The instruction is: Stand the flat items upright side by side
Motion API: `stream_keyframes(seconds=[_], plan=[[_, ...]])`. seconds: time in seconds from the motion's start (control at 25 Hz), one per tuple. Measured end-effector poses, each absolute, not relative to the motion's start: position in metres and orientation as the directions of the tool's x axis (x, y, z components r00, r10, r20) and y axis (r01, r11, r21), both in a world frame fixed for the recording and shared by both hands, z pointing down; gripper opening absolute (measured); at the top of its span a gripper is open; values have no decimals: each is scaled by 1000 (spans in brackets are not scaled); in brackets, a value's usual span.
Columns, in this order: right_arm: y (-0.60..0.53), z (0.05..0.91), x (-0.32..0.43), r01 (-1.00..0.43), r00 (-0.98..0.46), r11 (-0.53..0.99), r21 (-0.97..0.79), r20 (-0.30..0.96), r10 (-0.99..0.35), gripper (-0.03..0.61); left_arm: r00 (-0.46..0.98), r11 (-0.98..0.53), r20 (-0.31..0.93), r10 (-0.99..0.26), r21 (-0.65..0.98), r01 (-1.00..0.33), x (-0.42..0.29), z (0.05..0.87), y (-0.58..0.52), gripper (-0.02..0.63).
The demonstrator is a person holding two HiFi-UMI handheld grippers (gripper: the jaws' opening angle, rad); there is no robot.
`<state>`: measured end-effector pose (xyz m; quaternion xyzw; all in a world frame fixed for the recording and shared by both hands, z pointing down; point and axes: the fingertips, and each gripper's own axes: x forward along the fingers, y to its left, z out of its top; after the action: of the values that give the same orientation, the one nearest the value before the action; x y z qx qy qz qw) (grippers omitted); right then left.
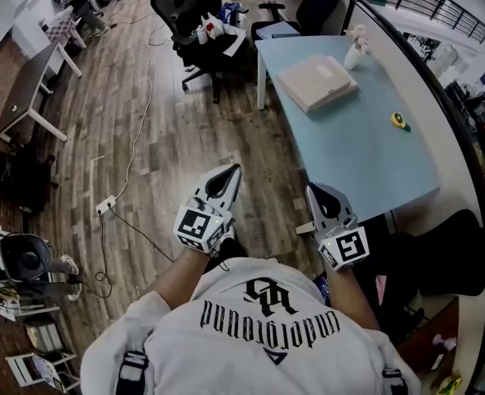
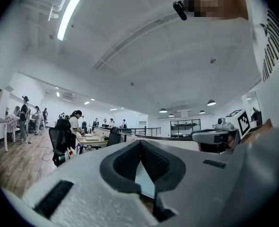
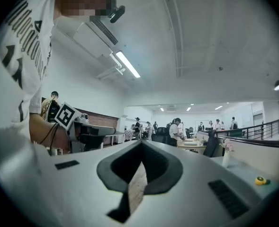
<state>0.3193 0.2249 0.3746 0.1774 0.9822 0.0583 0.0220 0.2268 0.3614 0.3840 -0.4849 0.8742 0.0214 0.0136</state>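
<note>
A stack of flat beige items lies on the light-blue table, well ahead of both grippers. My left gripper is held over the wooden floor, left of the table, shut with nothing in it. My right gripper hovers by the table's near edge, also shut and empty. The jaws meet tip to tip in the left gripper view and in the right gripper view. Both point level toward the room. The stack itself does not show in either gripper view.
A small white vase with flowers and a yellow tape measure also sit on the table. Black office chairs stand beyond it. A cable and power strip lie on the floor at left. A railing runs behind the table.
</note>
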Motion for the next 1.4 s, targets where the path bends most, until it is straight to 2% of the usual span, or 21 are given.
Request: stream_keyframes(seconds=[0.32, 0.4, 0.44, 0.56, 0.72, 0.92, 1.4], plan=[[234, 384, 282, 315, -948, 947, 66, -10, 317, 8, -526, 525, -18, -850, 50, -850, 190, 399, 373, 9], [239, 387, 267, 317, -948, 947, 54, -1, 317, 31, -522, 521, -11, -853, 58, -852, 177, 403, 377, 62], [242, 389, 258, 317, -948, 947, 47, 4, 317, 89, -519, 518, -6, -855, 60, -853, 169, 405, 378, 85], [250, 395, 228, 314, -950, 949, 23, 19, 313, 186, -507, 507, 13, -862, 58, -860, 143, 414, 384, 191], [268, 401, 181, 307, -951, 952, 1, 38, 307, 267, -499, 498, 16, -867, 97, -862, 100, 415, 400, 311], [284, 403, 130, 272, -960, 962, -26, 65, 273, 294, -465, 466, 33, -885, 65, -882, 49, 409, 416, 324], [279, 411, 65, 175, -979, 984, -36, 100, 178, 298, -416, 417, 30, -909, 50, -907, -25, 408, 418, 319]])
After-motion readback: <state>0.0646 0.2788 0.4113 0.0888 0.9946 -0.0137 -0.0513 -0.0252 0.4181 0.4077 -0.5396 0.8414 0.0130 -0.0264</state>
